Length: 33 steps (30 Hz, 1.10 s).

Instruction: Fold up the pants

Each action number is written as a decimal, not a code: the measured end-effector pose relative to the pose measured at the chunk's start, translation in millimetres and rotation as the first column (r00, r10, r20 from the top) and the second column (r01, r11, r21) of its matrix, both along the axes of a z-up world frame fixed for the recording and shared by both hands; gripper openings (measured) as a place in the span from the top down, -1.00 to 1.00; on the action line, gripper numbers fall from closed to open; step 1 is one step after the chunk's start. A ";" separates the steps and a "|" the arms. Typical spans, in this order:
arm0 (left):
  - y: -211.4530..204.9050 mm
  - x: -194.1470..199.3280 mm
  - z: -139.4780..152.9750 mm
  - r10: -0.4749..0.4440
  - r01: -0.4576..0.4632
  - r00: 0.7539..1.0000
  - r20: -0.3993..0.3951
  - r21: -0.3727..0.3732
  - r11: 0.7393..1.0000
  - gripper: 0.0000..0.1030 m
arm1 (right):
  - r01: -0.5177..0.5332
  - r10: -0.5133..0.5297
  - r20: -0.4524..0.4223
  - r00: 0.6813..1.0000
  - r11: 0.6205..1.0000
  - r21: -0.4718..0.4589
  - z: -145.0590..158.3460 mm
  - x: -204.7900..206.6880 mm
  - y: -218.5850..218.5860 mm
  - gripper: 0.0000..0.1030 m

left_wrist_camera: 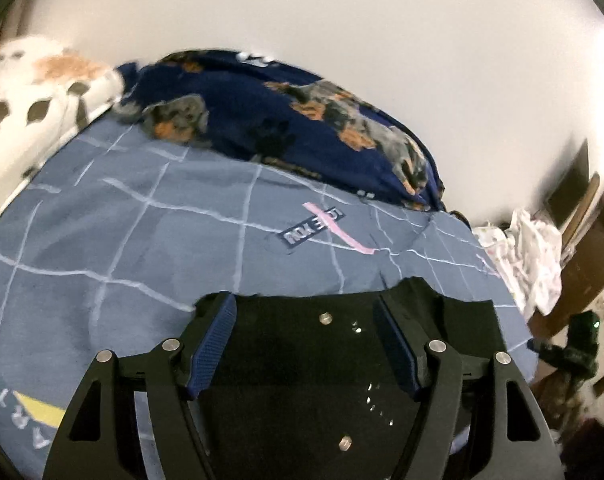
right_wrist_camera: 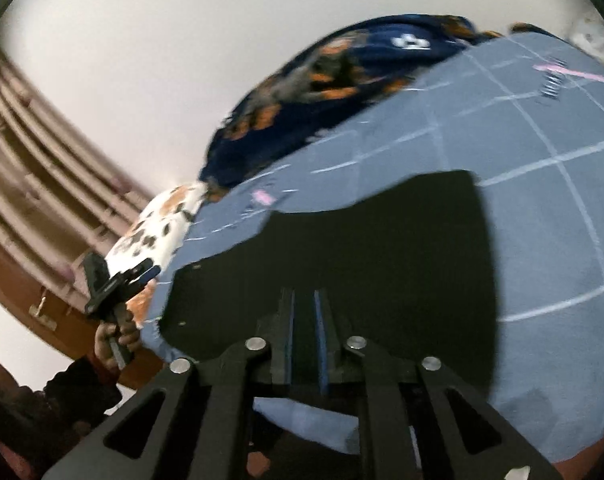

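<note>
The black pants (left_wrist_camera: 302,360) lie on the blue-grey checked bed cover (left_wrist_camera: 142,240), with metal rivets showing on the cloth. My left gripper (left_wrist_camera: 302,304) hangs over them, its blue pads (left_wrist_camera: 214,340) wide apart and open, with the black cloth below. In the right wrist view the pants (right_wrist_camera: 382,248) spread across the bed cover (right_wrist_camera: 542,220). My right gripper (right_wrist_camera: 303,294) has its fingers nearly together, with the near edge of the black cloth pinched between them. The left gripper (right_wrist_camera: 142,272) shows at the pants' left end, held by a person's hand (right_wrist_camera: 116,336).
A navy blanket with orange and grey patches (left_wrist_camera: 282,120) is heaped at the far side of the bed. A white spotted pillow (left_wrist_camera: 30,96) lies at the left and crumpled white cloth (left_wrist_camera: 534,256) at the right. A wooden bed frame (right_wrist_camera: 42,200) curves along the left.
</note>
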State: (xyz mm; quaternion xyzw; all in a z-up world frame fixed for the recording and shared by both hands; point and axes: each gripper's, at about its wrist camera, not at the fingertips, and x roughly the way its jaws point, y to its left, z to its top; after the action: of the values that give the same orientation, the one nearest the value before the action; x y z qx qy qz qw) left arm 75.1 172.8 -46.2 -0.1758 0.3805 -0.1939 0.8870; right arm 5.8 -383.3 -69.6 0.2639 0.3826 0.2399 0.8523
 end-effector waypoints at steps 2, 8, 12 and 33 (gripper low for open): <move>1.7 5.7 -11.2 -0.019 0.020 0.996 -0.082 0.010 1.000 -0.38 | -0.019 0.019 0.000 1.000 1.000 0.025 2.8 1.3 18.9 0.51; -16.3 17.5 -73.8 -0.151 0.120 0.939 -0.308 -0.117 0.986 -0.38 | -0.070 0.074 -0.055 0.996 0.994 0.081 -12.7 6.4 63.5 0.37; -64.3 25.9 -86.8 -0.244 0.207 0.923 -0.296 -0.150 0.967 -0.39 | -0.088 0.095 -0.104 0.990 0.994 0.072 -20.8 8.5 84.0 0.35; -297.6 79.2 -23.3 -0.343 0.293 0.920 -0.190 -0.249 0.923 0.58 | -0.218 0.252 -0.124 0.960 0.946 0.240 -24.2 40.4 164.5 -0.02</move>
State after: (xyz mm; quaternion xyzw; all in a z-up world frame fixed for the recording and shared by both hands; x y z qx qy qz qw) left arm 154.3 -124.8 -69.6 -0.2274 0.4811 -0.3546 0.7688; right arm 46.3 -218.8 -93.7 0.3282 0.4462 0.3607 0.7504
